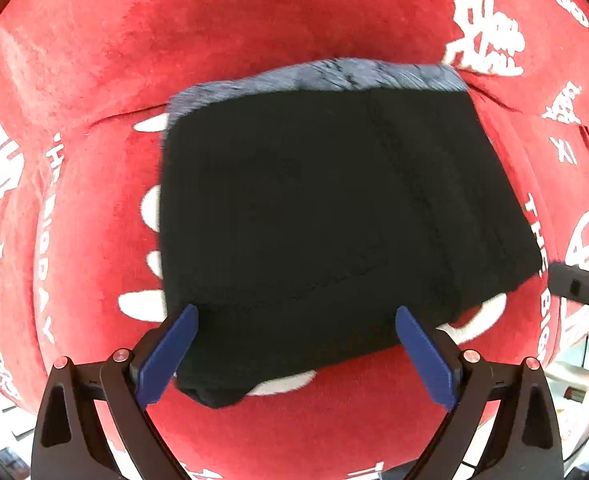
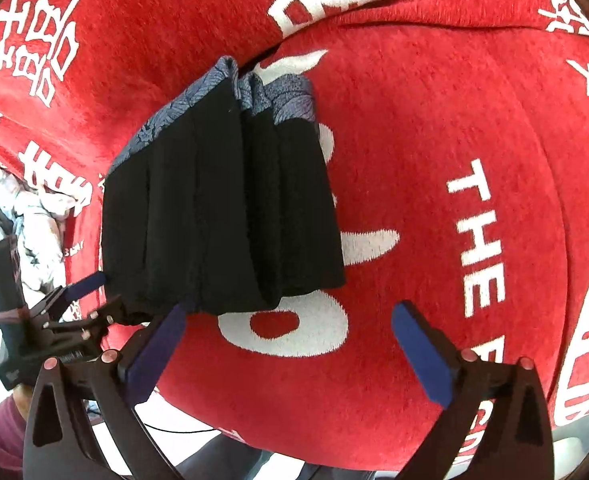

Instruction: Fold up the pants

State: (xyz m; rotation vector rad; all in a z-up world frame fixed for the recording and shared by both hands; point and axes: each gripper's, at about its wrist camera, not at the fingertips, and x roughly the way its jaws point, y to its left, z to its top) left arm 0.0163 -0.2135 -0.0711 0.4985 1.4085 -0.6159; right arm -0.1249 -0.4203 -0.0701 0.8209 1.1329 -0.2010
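Note:
The black pants [image 1: 326, 216] lie folded into a thick rectangle on the red cloth, with a blue-grey patterned band along the far edge. My left gripper [image 1: 296, 324] is open, its blue fingers spread over the near edge of the stack, holding nothing. In the right wrist view the folded pants [image 2: 222, 216] lie left of centre, showing stacked layers at the near end. My right gripper [image 2: 290, 316] is open and empty, just right of the stack's near corner. The left gripper [image 2: 94, 284] shows at the stack's left corner.
A red cloth [image 1: 294, 20] with white lettering covers a cushioned seat under the pants; it also shows in the right wrist view [image 2: 434, 128]. The right gripper's tip [image 1: 578, 284] shows at the right edge. A crumpled white cloth [image 2: 34, 216] lies far left.

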